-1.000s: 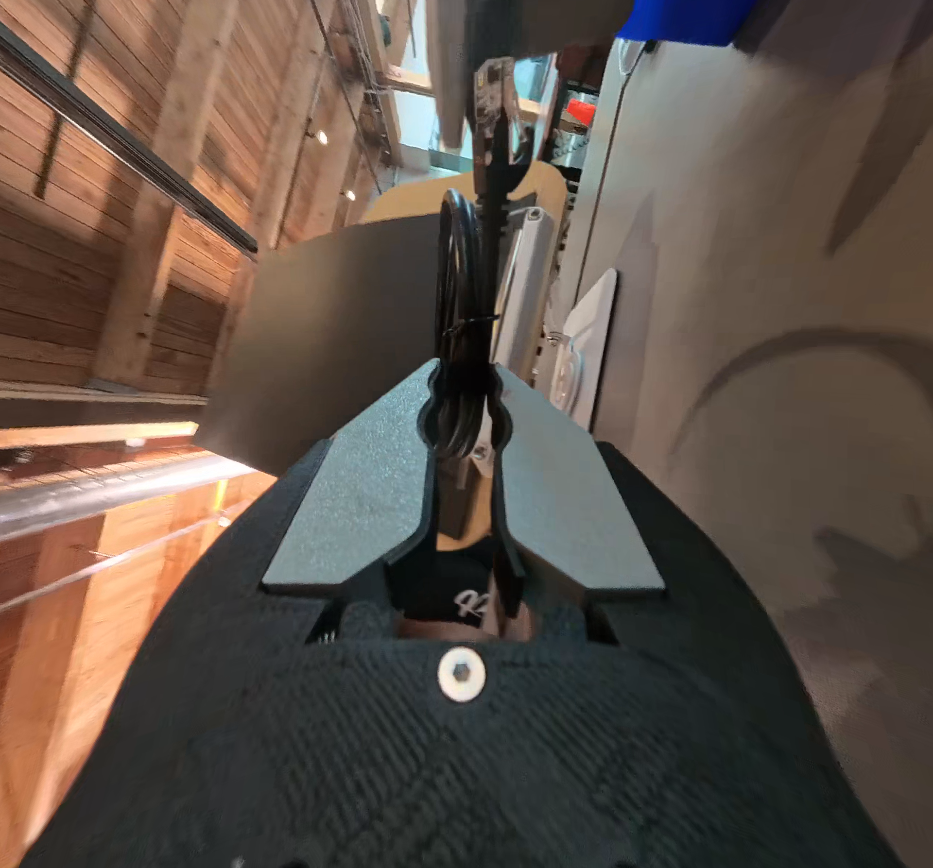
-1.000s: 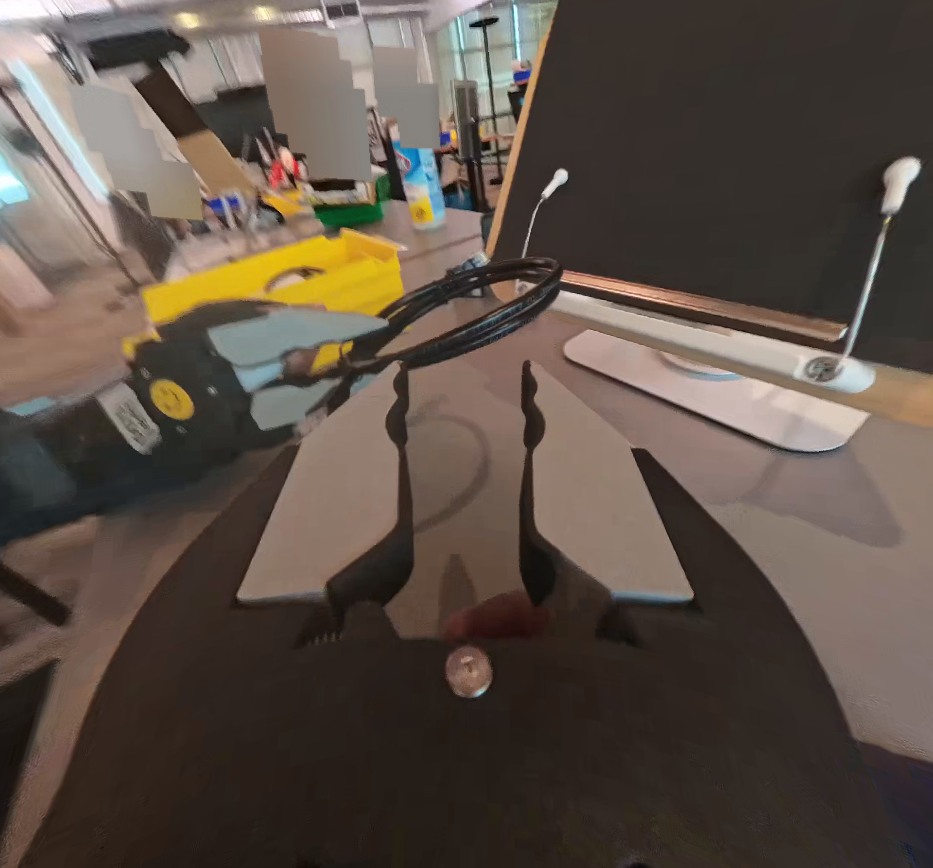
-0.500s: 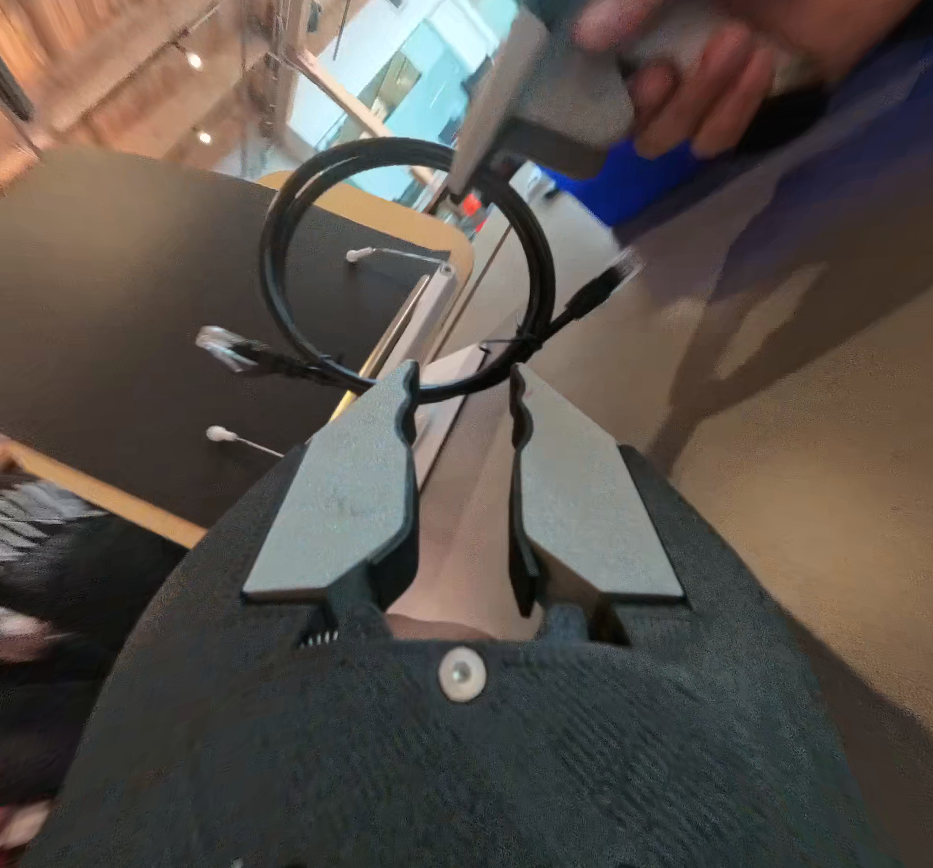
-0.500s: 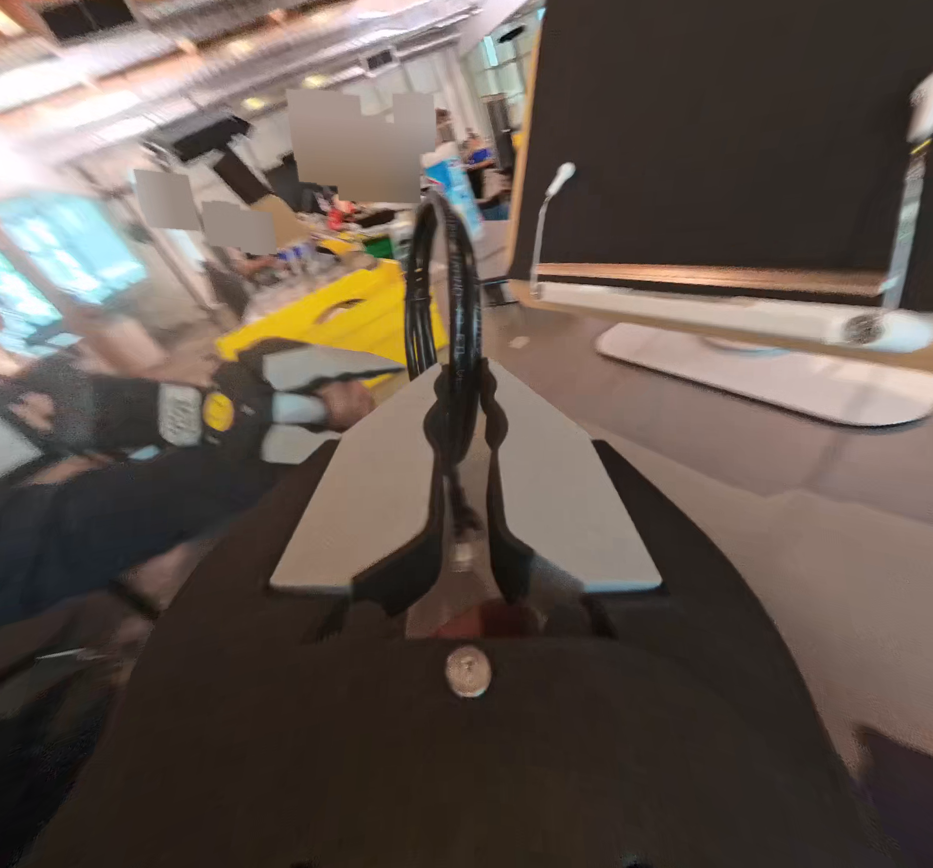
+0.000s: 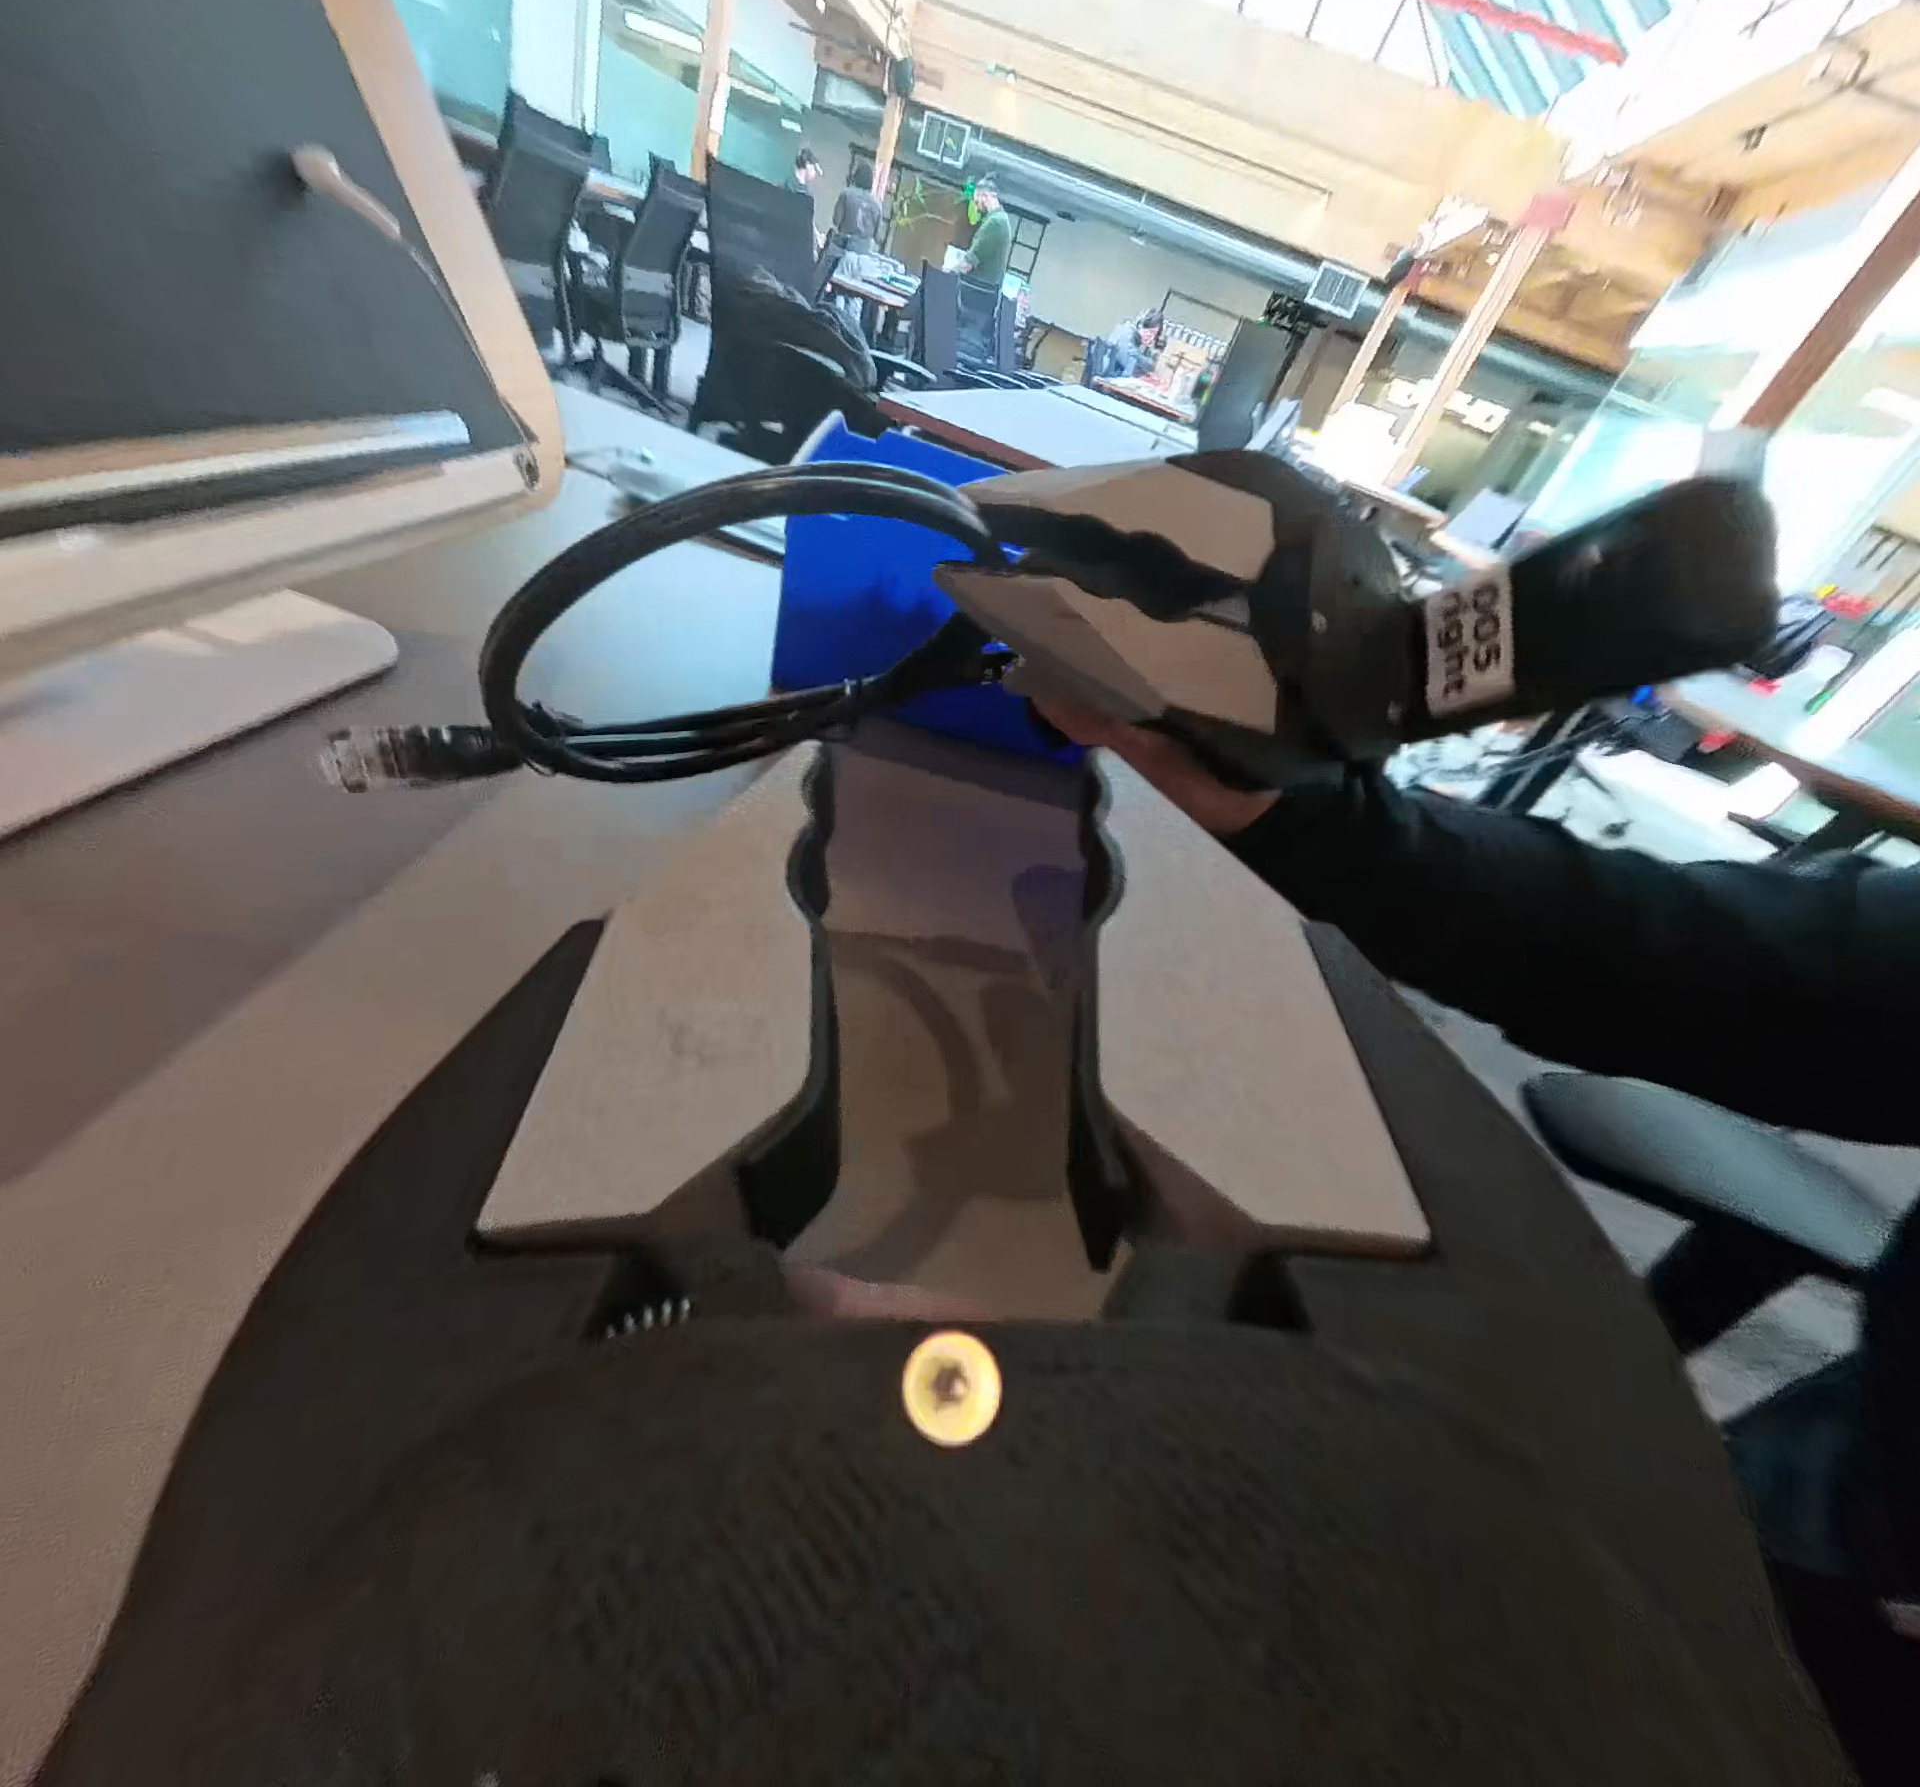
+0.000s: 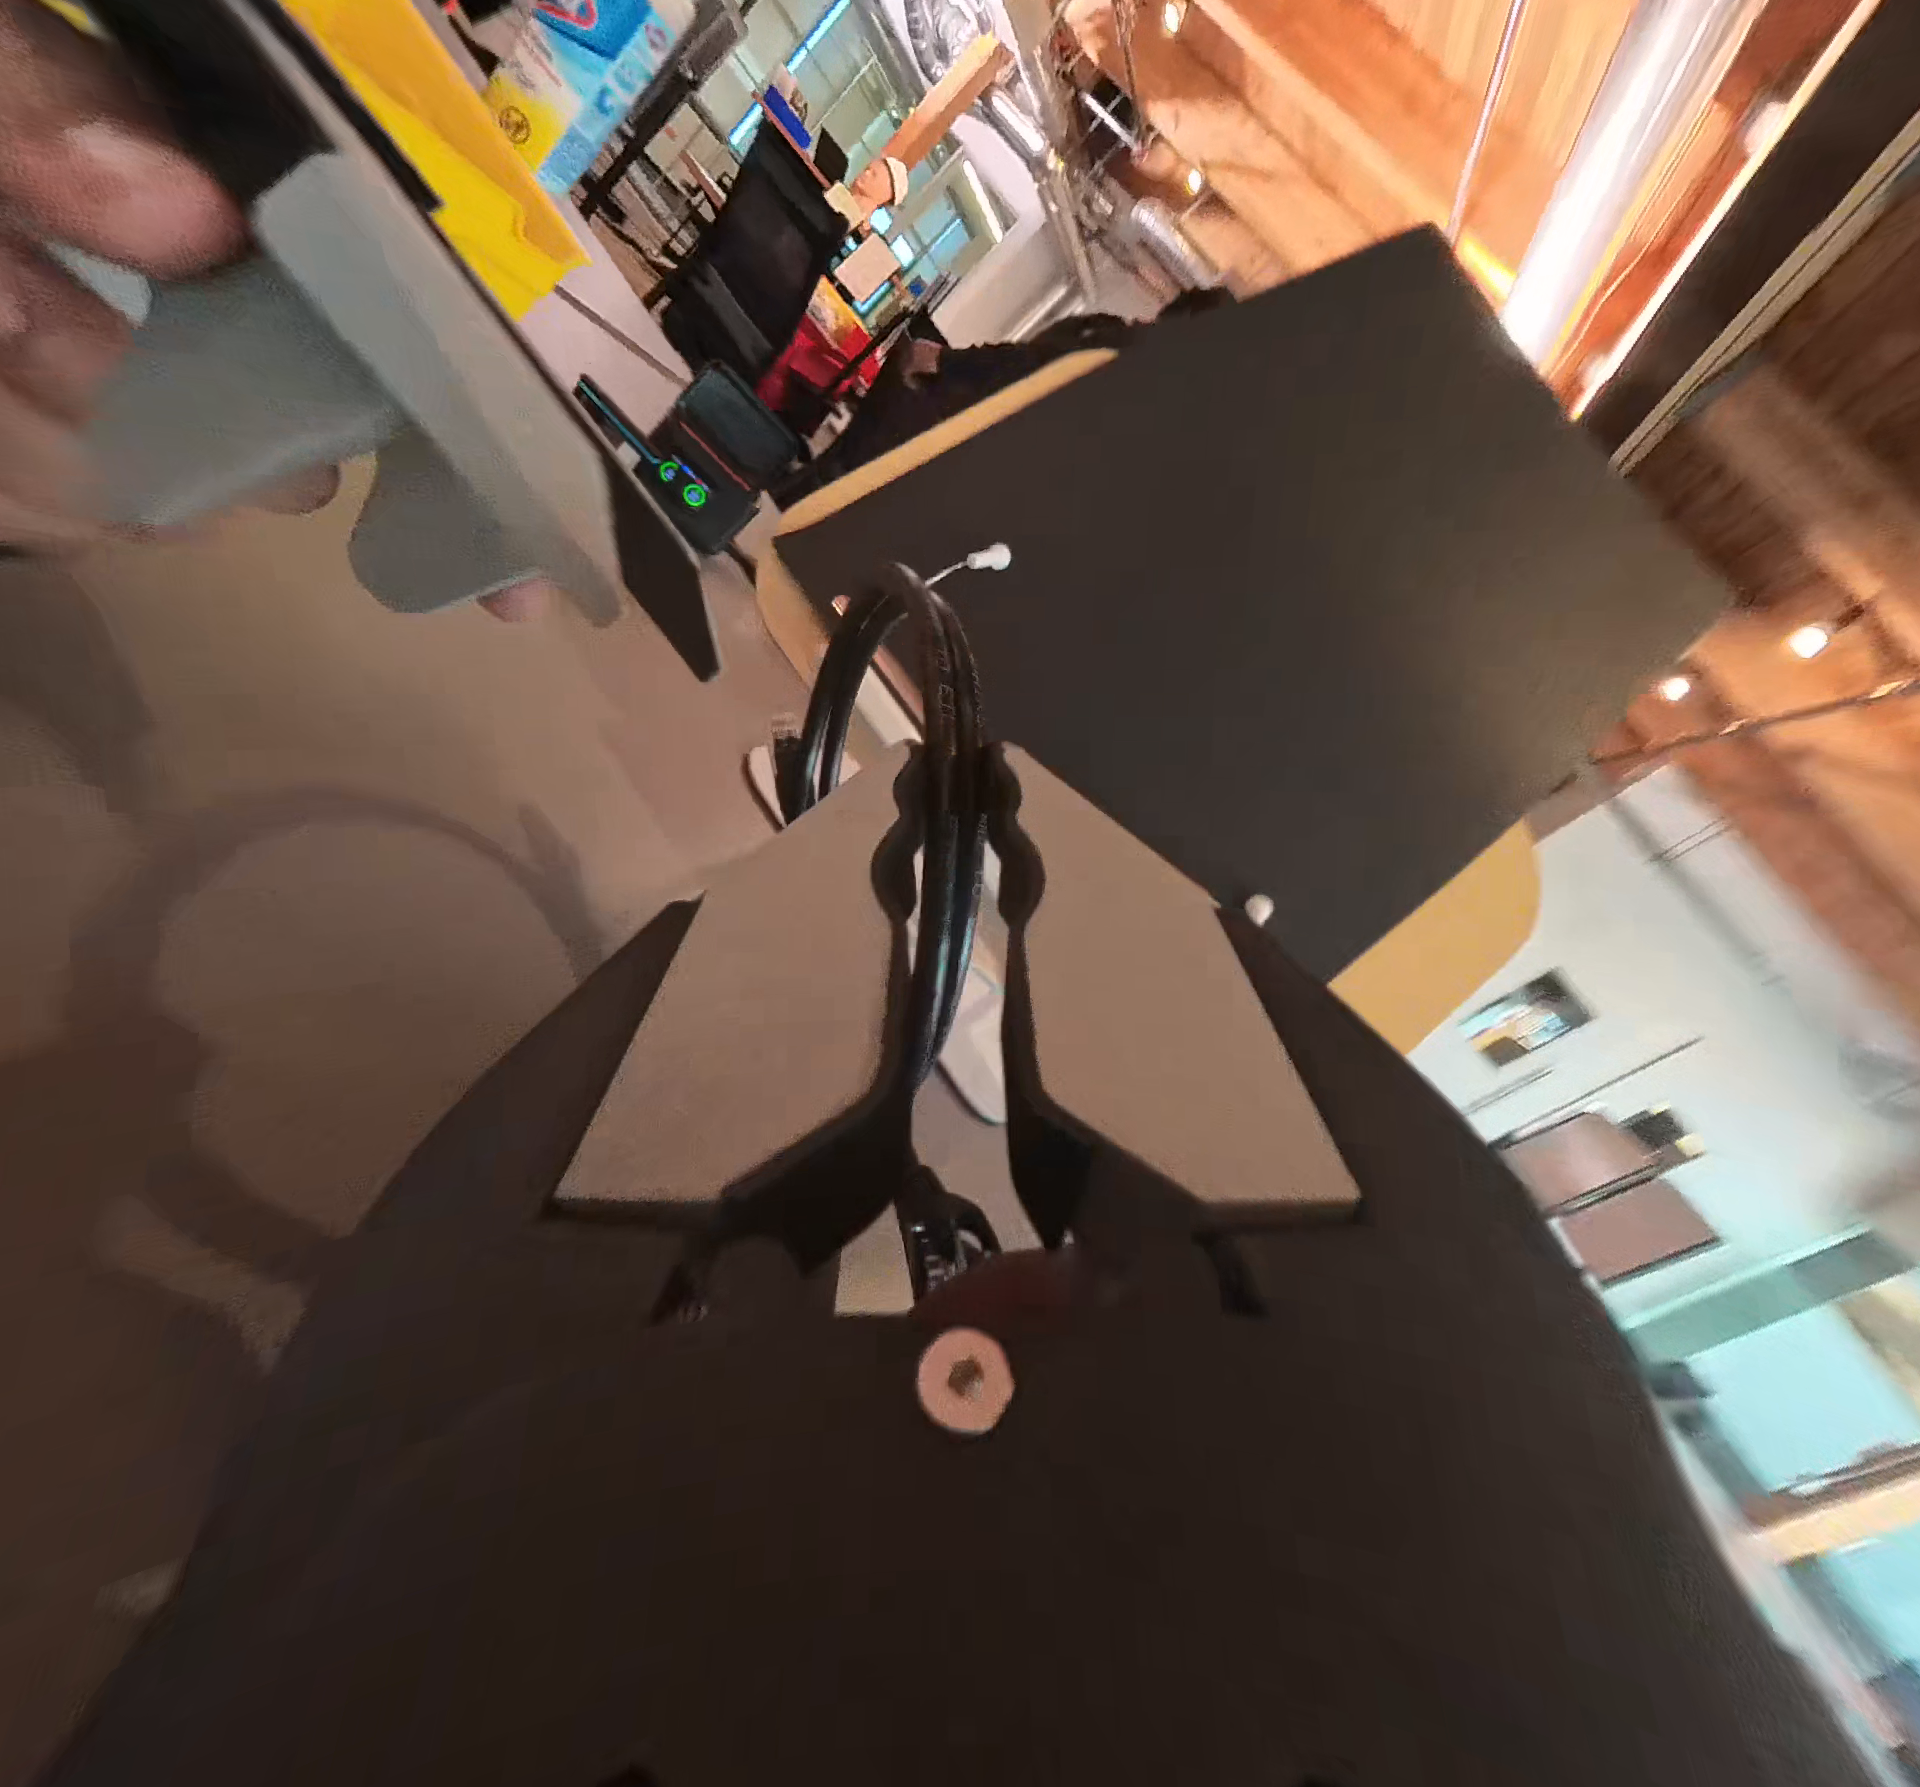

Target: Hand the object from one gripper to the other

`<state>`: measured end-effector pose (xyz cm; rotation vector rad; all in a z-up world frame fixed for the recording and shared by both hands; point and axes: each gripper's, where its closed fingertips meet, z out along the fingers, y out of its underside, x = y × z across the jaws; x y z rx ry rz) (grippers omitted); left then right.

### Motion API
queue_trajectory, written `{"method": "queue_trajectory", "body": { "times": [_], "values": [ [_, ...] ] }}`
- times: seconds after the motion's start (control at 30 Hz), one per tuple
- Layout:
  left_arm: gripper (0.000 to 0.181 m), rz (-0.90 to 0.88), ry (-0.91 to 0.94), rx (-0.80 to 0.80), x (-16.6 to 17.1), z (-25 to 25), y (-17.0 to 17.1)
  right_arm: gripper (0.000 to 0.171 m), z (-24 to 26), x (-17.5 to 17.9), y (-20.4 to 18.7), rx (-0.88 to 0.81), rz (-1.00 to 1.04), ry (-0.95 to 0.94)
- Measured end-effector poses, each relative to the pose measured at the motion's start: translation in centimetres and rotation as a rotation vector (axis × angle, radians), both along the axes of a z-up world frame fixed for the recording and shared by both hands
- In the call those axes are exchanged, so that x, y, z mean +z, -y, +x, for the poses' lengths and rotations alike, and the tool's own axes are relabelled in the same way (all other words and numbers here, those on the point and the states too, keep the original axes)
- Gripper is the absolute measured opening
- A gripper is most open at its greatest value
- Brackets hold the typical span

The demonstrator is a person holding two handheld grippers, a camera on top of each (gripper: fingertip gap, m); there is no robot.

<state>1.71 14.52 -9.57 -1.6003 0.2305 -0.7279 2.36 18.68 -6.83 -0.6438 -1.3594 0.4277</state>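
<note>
A coiled black network cable (image 5: 582, 584) with a clear plug at one end hangs in the air over the table. In the left wrist view the right gripper (image 5: 956, 532) comes in from the right, held by a hand, and is shut on the coil's right side. My left gripper (image 5: 956, 792) is open and empty, just below and in front of the coil, not touching it. In the right wrist view the right gripper (image 6: 951, 771) is shut on the cable (image 6: 940, 667), which runs edge-on between the fingers. The left gripper (image 6: 457, 532) shows blurred at the upper left.
A black board (image 5: 156, 179) with white-tipped pegs stands on a white base (image 5: 156, 688) at the left of the grey table (image 5: 260, 906); it also fills the right wrist view (image 6: 1299, 542). A blue bin (image 5: 862, 594) sits behind the cable. A yellow bin (image 6: 447, 148) lies farther off.
A second ago my left gripper held the cable and the right was open. The right closed on the coil, the left opened and drew back. Both views have rolled.
</note>
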Motion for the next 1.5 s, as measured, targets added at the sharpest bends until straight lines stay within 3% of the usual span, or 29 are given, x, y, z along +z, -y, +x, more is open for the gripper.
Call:
{"method": "queue_trajectory", "body": {
  "times": [0.07, 0.2, 0.27, 0.37, 0.53, 0.6, 0.63, 0.7, 0.9, 1.1, 1.17, 1.2, 1.23, 1.5],
  "values": [
    [0.057, -0.038, 0.09, -0.027, 0.1, -0.1, -0.1, 0.007, 0.0, 0.0, 0.9, -0.003, 0.102, -0.001],
    [0.049, -0.026, 0.272, -0.059, 1.3, -1.0, 0.1, 0.007, -0.4, -1.0, 2.8, -0.021, 0.357, 0.027],
    [0.044, -0.026, 0.239, -0.041, 1.2, -1.3, 0.0, 0.007, -0.6, -1.5, 4.0, -0.008, 0.421, 0.024],
    [0.021, 0.033, 0.136, -0.035, 1.5, -0.8, 0.5, 0.01, -0.7, -1.9, 4.9, 0.028, 0.417, 0.022],
    [0.012, 0.099, -0.022, -0.007, 1.7, -0.1, 0.8, 0.016, -0.7, -2.9, 5.1, 0.06, 0.442, 0.067],
    [0.007, 0.075, -0.198, 0.056, 0.3, -0.4, 0.3, 0.017, -1.1, -4.4, 4.6, 0.083, 0.366, 0.137],
    [0.005, 0.054, -0.336, 0.112, -0.8, -1.0, -0.1, 0.007, -1.1, -4.8, 4.5, 0.112, 0.288, 0.159],
    [0.004, 0.033, -0.589, 0.157, -2.9, -1.6, -0.4, 0.018, -0.9, -4.7, 4.1, 0.162, 0.131, 0.17],
    [0.004, 0.125, -0.815, 0.203, -3.5, -1.3, -0.6, 0.045, -0.5, -3.2, 3.0, 0.293, -0.358, 0.181],
    [0.004, 0.088, -1.324, 0.276, -7.3, -2.0, -1.8, 0.042, -0.9, -3.3, 5.6, 0.443, -0.574, 0.211],
    [0.004, 0.074, -1.452, 0.297, -8.1, -2.1, -2.2, 0.028, -1.4, -4.2, 5.6, 0.417, -0.602, 0.249],
    [0.004, 0.069, -1.487, 0.302, -8.3, -2.0, -2.3, 0.012, -1.6, -4.7, 5.3, 0.389, -0.601, 0.269],
    [0.005, 0.058, -1.514, 0.305, -8.7, -2.0, -2.4, 0.008, -1.8, -5.1, 5.0, 0.368, -0.594, 0.276],
    [0.005, 0.032, -1.53, 0.349, -9.4, -2.4, -2.8, 0.006, -2.2, -5.7, 2.4, 0.243, -0.585, 0.273]
  ]
}}
